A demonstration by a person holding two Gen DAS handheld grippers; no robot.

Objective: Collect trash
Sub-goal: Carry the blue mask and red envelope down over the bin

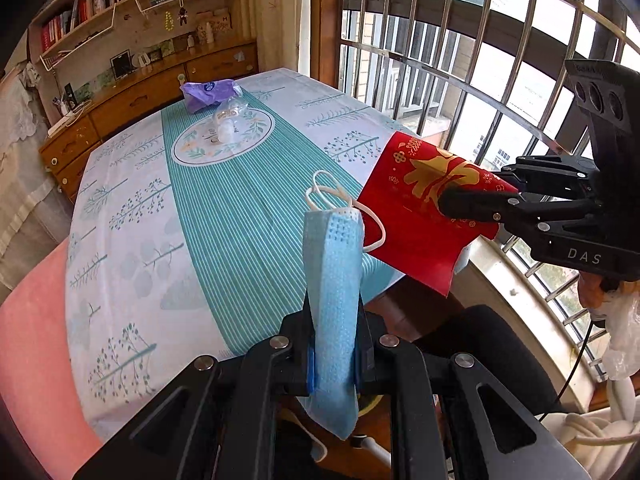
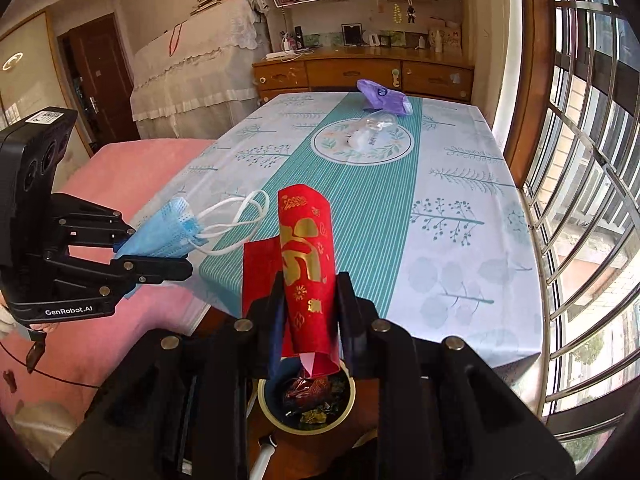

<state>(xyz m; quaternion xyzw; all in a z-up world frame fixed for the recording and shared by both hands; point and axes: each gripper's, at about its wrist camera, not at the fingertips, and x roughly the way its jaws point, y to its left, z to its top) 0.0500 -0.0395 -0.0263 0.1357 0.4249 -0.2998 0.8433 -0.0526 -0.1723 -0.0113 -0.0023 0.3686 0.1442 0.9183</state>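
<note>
My left gripper (image 1: 334,344) is shut on a folded blue face mask (image 1: 334,280), held upright off the table's near edge; the gripper (image 2: 168,252) and the mask (image 2: 168,232) also show in the right wrist view. My right gripper (image 2: 308,320) is shut on a curled red envelope with gold print (image 2: 306,264); it shows in the left wrist view as the gripper (image 1: 468,204) on the envelope (image 1: 420,216). Below the right gripper is a round bin (image 2: 306,400) holding wrappers. A purple packet (image 1: 210,94) and a crumpled clear plastic bottle (image 1: 228,118) lie at the table's far end.
The table (image 1: 240,208) carries a teal and white patterned cloth. A pink bed (image 1: 32,320) lies to its left. A barred window (image 1: 480,40) runs along the right. A wooden sideboard (image 2: 360,72) with shelves stands behind the table.
</note>
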